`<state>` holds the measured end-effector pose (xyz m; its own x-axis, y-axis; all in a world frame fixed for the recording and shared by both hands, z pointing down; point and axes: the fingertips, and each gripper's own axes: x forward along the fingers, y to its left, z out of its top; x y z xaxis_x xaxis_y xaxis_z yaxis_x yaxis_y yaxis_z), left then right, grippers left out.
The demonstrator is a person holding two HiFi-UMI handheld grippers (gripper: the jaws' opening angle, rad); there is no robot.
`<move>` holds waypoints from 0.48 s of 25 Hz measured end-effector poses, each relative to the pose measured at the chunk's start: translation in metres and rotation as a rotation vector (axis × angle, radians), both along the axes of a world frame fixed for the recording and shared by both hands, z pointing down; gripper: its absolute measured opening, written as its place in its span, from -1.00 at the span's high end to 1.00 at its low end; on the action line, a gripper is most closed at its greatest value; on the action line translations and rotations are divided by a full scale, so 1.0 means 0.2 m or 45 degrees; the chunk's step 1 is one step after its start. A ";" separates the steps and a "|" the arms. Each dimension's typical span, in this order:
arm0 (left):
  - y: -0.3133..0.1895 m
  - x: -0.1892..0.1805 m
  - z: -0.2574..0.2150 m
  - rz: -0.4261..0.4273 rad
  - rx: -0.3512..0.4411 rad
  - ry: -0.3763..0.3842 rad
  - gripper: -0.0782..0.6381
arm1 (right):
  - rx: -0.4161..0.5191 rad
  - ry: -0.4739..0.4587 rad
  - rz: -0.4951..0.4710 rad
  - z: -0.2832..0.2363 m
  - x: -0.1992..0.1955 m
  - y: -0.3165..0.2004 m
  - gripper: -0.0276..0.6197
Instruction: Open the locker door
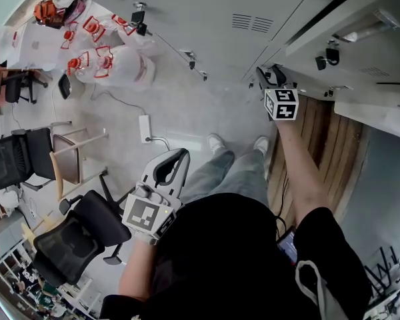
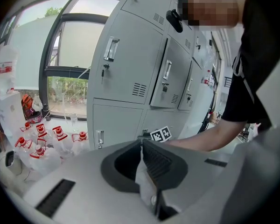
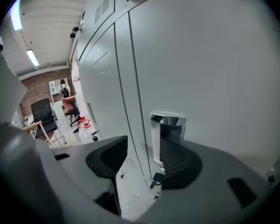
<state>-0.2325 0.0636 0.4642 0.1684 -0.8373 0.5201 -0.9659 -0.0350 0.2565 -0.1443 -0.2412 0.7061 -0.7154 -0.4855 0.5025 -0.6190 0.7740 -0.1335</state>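
A bank of grey lockers (image 1: 213, 19) fills the top of the head view. My right gripper (image 1: 270, 77) is stretched out to a grey locker door (image 3: 200, 69). In the right gripper view its jaws (image 3: 147, 146) stand open around the door's chrome handle (image 3: 164, 136). The handle sits close against the right-hand pad, and the left-hand pad is well apart from it. A small key (image 3: 157, 177) hangs in the lock under the handle. My left gripper (image 1: 172, 169) is held low near my body, shut, with nothing in it, and its tip (image 2: 142, 146) points at the lockers (image 2: 130, 64).
Black office chairs (image 1: 73, 239) and a wooden chair (image 1: 77, 155) stand on the left. Several water jugs with red caps (image 1: 100, 62) sit by the window end. A white power strip (image 1: 145, 127) lies on the floor. My shoes (image 1: 217, 142) stand near the lockers.
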 end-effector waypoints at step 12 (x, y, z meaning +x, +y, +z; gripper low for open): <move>0.01 0.02 0.00 0.022 -0.003 0.009 0.70 | -0.046 0.015 0.048 0.00 0.05 0.10 0.27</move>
<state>-0.2275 0.0658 0.4643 0.1864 -0.8329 0.5210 -0.9633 -0.0508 0.2634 -0.1334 -0.2211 0.7059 -0.6910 -0.4932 0.5285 -0.6492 0.7449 -0.1537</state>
